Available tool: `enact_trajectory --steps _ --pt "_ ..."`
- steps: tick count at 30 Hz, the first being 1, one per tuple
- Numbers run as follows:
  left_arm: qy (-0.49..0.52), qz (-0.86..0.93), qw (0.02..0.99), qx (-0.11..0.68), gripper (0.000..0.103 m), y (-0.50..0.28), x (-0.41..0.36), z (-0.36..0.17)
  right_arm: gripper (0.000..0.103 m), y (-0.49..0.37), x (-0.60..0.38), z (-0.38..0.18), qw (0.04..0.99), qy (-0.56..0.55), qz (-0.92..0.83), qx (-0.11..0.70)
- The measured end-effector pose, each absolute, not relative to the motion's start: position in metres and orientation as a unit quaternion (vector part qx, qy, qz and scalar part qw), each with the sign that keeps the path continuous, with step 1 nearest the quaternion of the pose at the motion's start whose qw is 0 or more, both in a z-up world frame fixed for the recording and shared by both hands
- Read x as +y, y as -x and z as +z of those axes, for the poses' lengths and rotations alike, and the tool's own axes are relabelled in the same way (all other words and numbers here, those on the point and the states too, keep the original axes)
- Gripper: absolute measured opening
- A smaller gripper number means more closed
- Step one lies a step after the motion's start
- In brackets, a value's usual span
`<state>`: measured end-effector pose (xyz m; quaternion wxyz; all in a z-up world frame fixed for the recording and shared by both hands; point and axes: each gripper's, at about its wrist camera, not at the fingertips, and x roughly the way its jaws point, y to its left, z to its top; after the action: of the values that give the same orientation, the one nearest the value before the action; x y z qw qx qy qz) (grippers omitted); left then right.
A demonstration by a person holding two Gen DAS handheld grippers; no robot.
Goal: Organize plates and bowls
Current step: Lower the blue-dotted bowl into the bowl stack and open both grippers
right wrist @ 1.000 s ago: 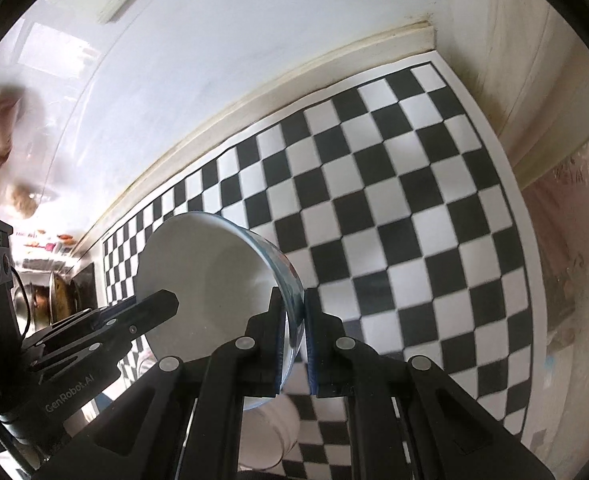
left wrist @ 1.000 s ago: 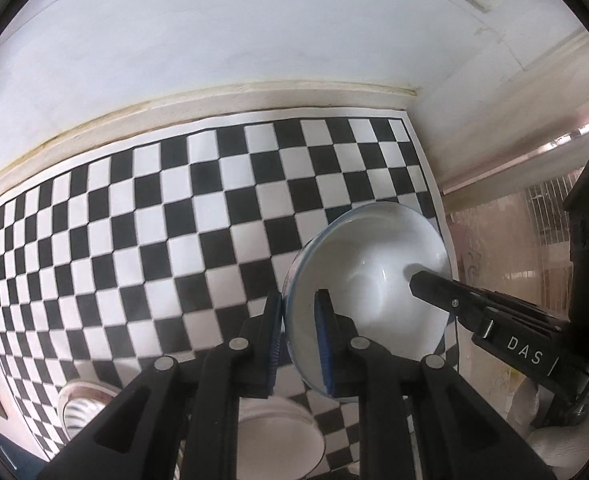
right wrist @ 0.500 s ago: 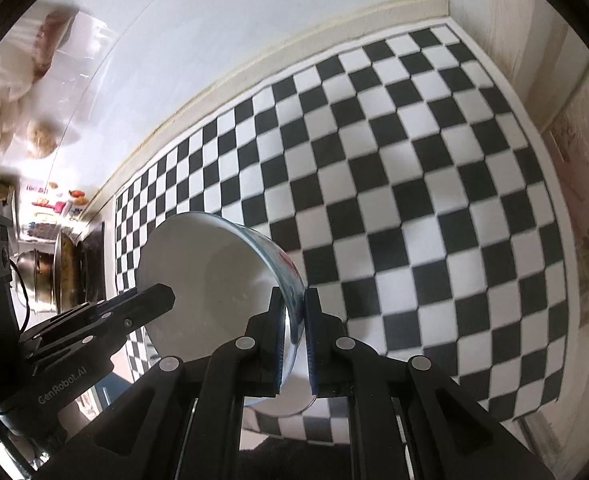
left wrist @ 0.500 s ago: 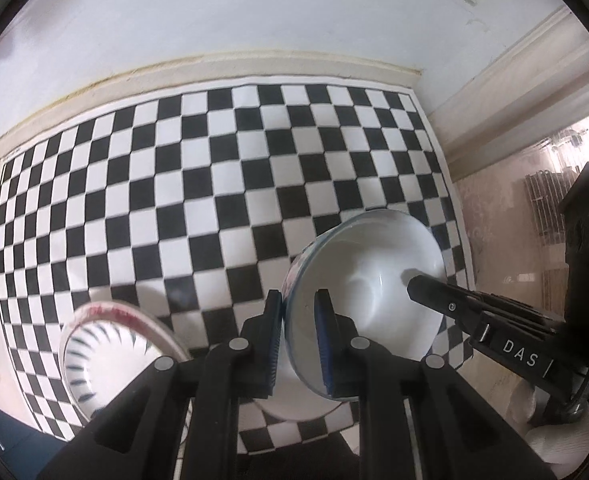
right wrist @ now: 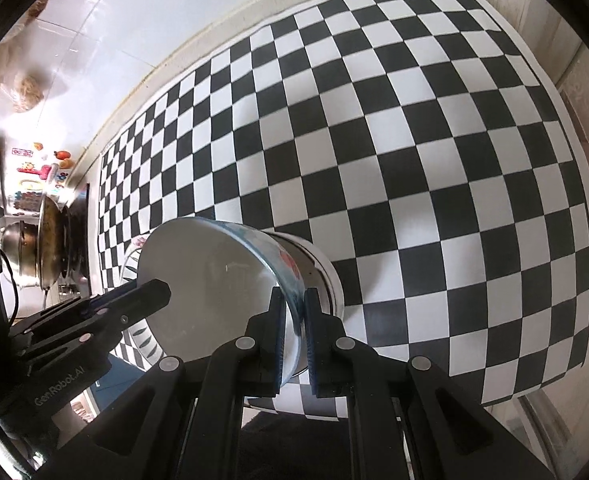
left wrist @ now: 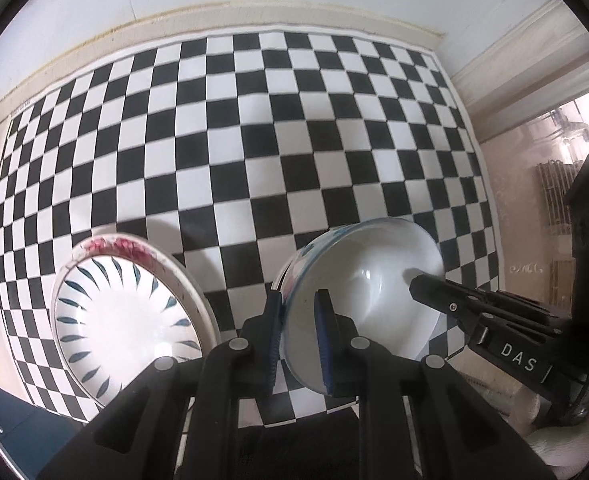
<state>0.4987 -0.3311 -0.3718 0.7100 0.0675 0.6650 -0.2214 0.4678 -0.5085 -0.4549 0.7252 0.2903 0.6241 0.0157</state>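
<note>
1. The white bowl (left wrist: 366, 292) with blue marks on its outer wall was held tilted above the table (left wrist: 254, 152), its rim pinched on two opposite sides; its hollow showed nothing in it.
2. The left hand-held gripper (left wrist: 299, 340) was clenched on the bowl's near rim, one blue pad inside the wall and one outside.
3. The right hand-held gripper (right wrist: 294, 336) was likewise clenched on the rim at the opposite side, the wall caught between its pads; in the left wrist view its black fingers (left wrist: 446, 296) reached into the bowl's mouth from the right.
4. Left of the left hand-held gripper, and lower, a plate (left wrist: 130, 316) with dark blue leaf strokes round its well and a reddish smear on its far rim lay on the checkered mat; its well held nothing.
5. In the right wrist view a second white bowl (right wrist: 318, 276) sat just behind and under the held one, right beside the right hand-held gripper's pads; whether the two touched could not be told.
6. Far to the left of the right hand-held gripper stood a metal pot (right wrist: 22, 248) and a dark pan (right wrist: 52, 240), well apart from the bowls.
7. The held bowl's mouth faced sideways and upward, toward the right hand-held gripper, its base turned toward the mat.
8. Ahead of both hand-held grippers the checkered mat ran to the pale wall.
</note>
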Motion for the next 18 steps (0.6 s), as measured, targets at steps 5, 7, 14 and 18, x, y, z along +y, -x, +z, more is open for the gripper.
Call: enact_trajectory --steps 5,7,14,18 --pt "-0.068 -0.217 0.7 0.677 0.014 -0.498 -0.331 -0.384 0.011 -0.469 -0.505 -0.463 0.72 -0.282 0.011 0.634" --pt "-0.071 -0.216 0.696 0.681 0.014 -0.496 -0.331 -0.388 0.011 -0.471 -0.504 -0.465 0.718 -0.28 0.009 0.638" --pt "-0.083 -0.214 0.687 0.69 0.014 -0.494 -0.337 -0.397 0.011 -0.472 -0.505 -0.471 0.71 -0.272 0.001 0.649" --pt "-0.078 -0.209 0.683 0.696 0.014 -0.497 -0.336 -0.4 0.011 -0.473 -0.506 -0.472 0.705 -0.277 0.0 0.653"
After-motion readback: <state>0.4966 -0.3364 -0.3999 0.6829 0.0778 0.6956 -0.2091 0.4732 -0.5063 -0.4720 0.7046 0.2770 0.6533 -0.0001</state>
